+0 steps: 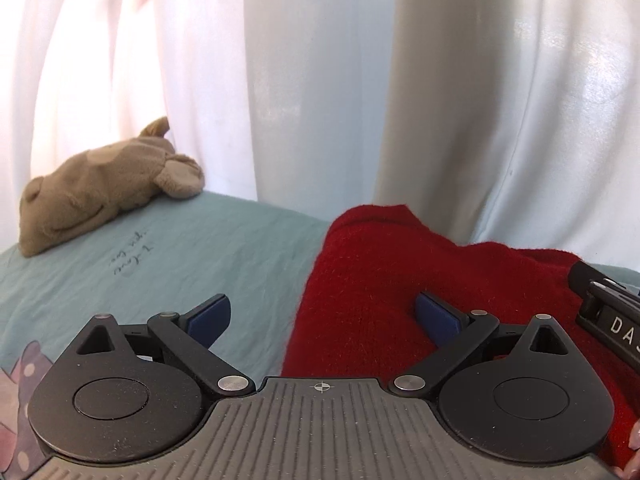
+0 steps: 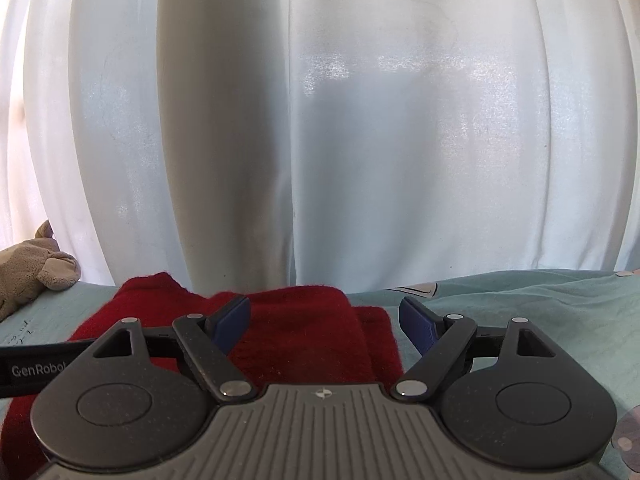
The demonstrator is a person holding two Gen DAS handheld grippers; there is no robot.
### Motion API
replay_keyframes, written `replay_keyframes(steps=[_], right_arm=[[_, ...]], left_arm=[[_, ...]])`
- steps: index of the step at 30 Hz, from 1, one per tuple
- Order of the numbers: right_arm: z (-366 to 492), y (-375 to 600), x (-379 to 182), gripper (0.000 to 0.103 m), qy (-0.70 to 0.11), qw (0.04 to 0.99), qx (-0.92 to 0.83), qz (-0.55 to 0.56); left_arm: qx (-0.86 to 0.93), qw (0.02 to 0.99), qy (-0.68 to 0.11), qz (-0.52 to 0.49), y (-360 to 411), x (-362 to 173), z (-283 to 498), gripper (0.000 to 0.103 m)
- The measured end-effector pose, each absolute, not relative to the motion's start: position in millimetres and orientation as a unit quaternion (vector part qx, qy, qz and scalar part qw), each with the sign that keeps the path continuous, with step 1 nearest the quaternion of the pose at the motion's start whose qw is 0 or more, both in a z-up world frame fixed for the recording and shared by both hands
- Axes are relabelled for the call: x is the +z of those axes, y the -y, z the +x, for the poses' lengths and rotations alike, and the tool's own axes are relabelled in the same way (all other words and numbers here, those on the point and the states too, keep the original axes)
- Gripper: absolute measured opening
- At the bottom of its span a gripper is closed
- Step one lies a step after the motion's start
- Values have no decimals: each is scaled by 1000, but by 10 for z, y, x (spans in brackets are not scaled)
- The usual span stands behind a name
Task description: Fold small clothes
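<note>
A red knitted garment (image 1: 400,280) lies on a pale teal bedsheet (image 1: 200,248). In the left wrist view my left gripper (image 1: 324,316) is open over its left edge, with the right pad (image 1: 436,316) above the red cloth and the left pad (image 1: 212,316) above the sheet. In the right wrist view the red garment (image 2: 304,328) lies folded, and my right gripper (image 2: 326,324) is open over its right edge. The right gripper's body (image 1: 608,316) shows at the left view's right edge. Both grippers hold nothing.
A beige plush toy (image 1: 104,184) lies on the sheet at the far left, also seen in the right wrist view (image 2: 36,276). White curtains (image 2: 320,120) hang right behind the bed. The sheet (image 2: 540,320) extends to the right.
</note>
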State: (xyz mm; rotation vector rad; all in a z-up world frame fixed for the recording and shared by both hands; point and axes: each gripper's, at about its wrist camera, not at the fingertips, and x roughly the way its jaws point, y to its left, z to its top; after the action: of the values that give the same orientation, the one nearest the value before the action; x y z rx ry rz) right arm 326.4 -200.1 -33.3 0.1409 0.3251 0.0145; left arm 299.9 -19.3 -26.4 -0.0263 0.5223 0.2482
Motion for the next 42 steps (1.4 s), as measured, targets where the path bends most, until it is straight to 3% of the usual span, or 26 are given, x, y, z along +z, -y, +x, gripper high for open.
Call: replay_keyframes(steps=[6,10,15,18,25,30,33,37,42], right_arm=[[3324,2014,-370,82,-177,981,2,78],[3275,1904,-240,89,-195,980,11,41],[2883,1734,-74,99,-138,990,35,-8],[2837,1632,-239,99,-144,988,21,-53],[2726,1782,-245,99,-172,984,14,-33],[2371,1903,-229,99,-242,970,29,3],[2002,1987,-167,99,-283,958,35,32],[1622,1980,-178,99,-386,922,27,21],[1269,1698,-201,99,-444,896,14,-9]], left_arm=[[108,958,-265,-10,158,-229,3005,102],[95,957,-274,-15,27,-57,2819,102],[107,962,-252,-22,-48,-45,2493,103],[95,960,-264,-16,-84,-111,2547,103],[84,957,-277,32,-112,-11,2262,103],[54,951,-291,83,-163,27,1652,103],[24,935,-341,96,-215,-61,1406,103],[-9,913,-400,77,-292,-190,1278,103],[-33,898,-434,59,-402,-133,1263,103]])
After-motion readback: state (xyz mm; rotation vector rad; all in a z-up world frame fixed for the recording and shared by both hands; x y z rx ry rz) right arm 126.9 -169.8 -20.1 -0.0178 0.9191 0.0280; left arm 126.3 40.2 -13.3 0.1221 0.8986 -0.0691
